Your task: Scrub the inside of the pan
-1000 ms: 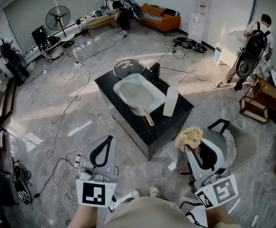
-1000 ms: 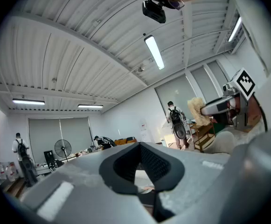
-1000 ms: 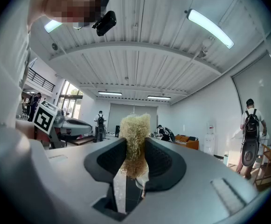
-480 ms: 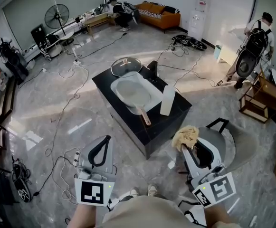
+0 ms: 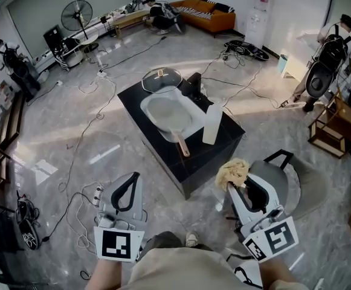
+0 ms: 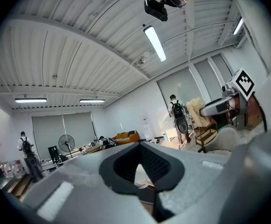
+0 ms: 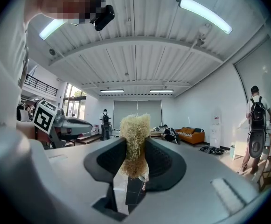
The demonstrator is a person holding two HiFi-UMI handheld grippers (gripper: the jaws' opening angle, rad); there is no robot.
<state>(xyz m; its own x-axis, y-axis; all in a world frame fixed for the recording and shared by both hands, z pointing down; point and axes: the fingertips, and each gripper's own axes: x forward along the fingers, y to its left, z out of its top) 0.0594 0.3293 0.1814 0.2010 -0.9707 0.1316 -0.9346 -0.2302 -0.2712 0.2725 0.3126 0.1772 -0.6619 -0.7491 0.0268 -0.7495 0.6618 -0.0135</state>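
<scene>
Beyond hand-held gripper (image 5: 235, 185) clamping scrubber (image 5: 232, 172), pan (image 5: 166, 114), seemingly empty

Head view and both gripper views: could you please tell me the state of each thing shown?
Left gripper, shut, empty.
Right gripper, shut on the scrubber.
Pan, uncovered, on the table.
Lid, off, lying beside the pan.
Bottle, upright beside the pan.

A black table (image 5: 228, 135) is seen ahead of the right gripper (image 5: 233, 183), with a glass lid (image 5: 161, 79) and a white bottle (image 5: 212, 123) on it. Far beyond the left gripper (image 5: 134, 180), a standing fan (image 5: 77, 14) and an orange sofa (image 5: 206, 17) are seen.
</scene>
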